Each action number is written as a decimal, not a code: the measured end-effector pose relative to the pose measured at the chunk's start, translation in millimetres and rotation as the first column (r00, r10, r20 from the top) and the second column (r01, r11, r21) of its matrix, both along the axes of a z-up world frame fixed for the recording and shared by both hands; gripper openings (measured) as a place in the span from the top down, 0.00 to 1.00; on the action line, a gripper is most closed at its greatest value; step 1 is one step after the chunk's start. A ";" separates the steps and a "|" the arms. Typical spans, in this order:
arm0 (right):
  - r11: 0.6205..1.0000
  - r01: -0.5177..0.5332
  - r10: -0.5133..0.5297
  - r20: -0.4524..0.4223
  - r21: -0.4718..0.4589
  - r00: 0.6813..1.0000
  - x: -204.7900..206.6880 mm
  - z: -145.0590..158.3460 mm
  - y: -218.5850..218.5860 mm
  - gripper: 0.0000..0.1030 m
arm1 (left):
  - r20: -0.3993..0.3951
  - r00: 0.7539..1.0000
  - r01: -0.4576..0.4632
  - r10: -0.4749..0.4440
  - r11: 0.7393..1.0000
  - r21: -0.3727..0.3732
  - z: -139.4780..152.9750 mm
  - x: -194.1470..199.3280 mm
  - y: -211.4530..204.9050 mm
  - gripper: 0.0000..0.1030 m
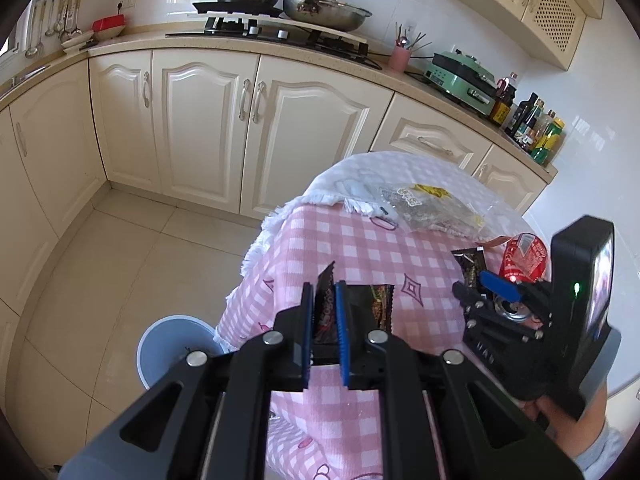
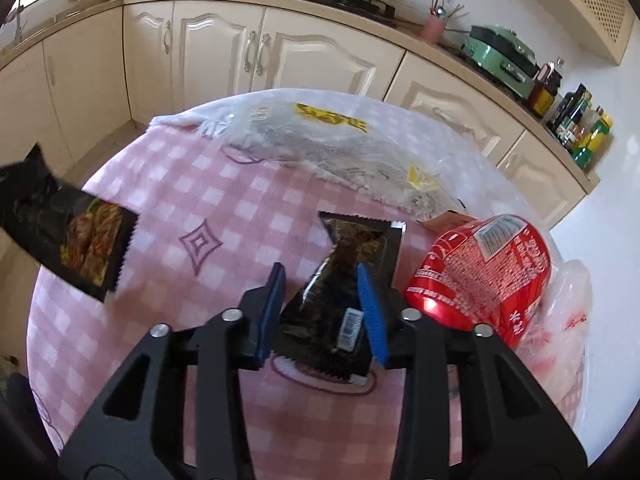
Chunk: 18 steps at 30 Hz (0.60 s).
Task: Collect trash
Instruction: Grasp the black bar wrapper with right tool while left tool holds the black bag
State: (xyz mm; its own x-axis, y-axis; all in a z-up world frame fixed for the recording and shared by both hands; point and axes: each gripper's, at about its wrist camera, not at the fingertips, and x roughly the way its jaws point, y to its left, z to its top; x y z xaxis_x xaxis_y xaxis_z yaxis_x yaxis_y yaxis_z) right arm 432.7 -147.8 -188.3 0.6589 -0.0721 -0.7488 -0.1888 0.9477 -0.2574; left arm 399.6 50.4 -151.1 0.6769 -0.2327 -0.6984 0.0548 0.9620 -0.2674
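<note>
My left gripper (image 1: 324,292) is shut on a black snack wrapper (image 1: 381,303), which hangs above the edge of the pink checked table (image 1: 352,248). In the right wrist view that wrapper (image 2: 76,240) hangs at the far left. My right gripper (image 2: 320,276) is low over the table with its blue pads pressed on a second black wrapper (image 2: 344,320), which is bunched up between them. From the left wrist view, the right gripper (image 1: 480,286) sits at the table's right side. A red can (image 2: 480,272) lies on its side just right of it.
A clear plastic bag with yellow print (image 2: 328,140) lies at the far side of the table, and thin clear plastic (image 2: 568,304) lies beyond the can. A pale blue bin (image 1: 172,344) stands on the tiled floor left of the table. Cream cabinets (image 1: 200,128) line the back.
</note>
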 end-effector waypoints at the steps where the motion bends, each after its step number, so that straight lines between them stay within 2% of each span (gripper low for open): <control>1: 1.000 -0.006 0.006 -0.013 0.001 1.000 1.3 0.8 -1.6 0.68 | 0.000 1.000 0.001 -0.001 1.000 -0.002 0.2 -0.4 0.7 0.90; 2: 1.000 -0.015 0.015 -0.025 0.002 1.000 2.7 2.1 -1.6 0.69 | 0.000 1.000 0.004 -0.004 1.000 -0.004 0.1 -1.2 1.2 0.90; 4: 0.999 -0.044 0.044 -0.037 -0.009 0.998 1.7 2.9 -0.7 0.78 | 0.001 1.000 0.009 -0.009 1.000 -0.007 0.3 -2.4 2.0 0.90; 10: 0.998 -0.065 0.066 -0.064 0.025 0.996 1.0 8.8 -6.1 0.92 | 0.001 1.000 0.018 -0.018 1.000 -0.025 0.9 -4.4 4.9 0.90; 18: 0.985 -0.114 0.117 -0.018 0.127 0.993 -16.9 34.0 8.0 0.94 | 0.012 1.000 0.024 -0.023 0.999 -0.034 7.9 -11.2 13.0 0.90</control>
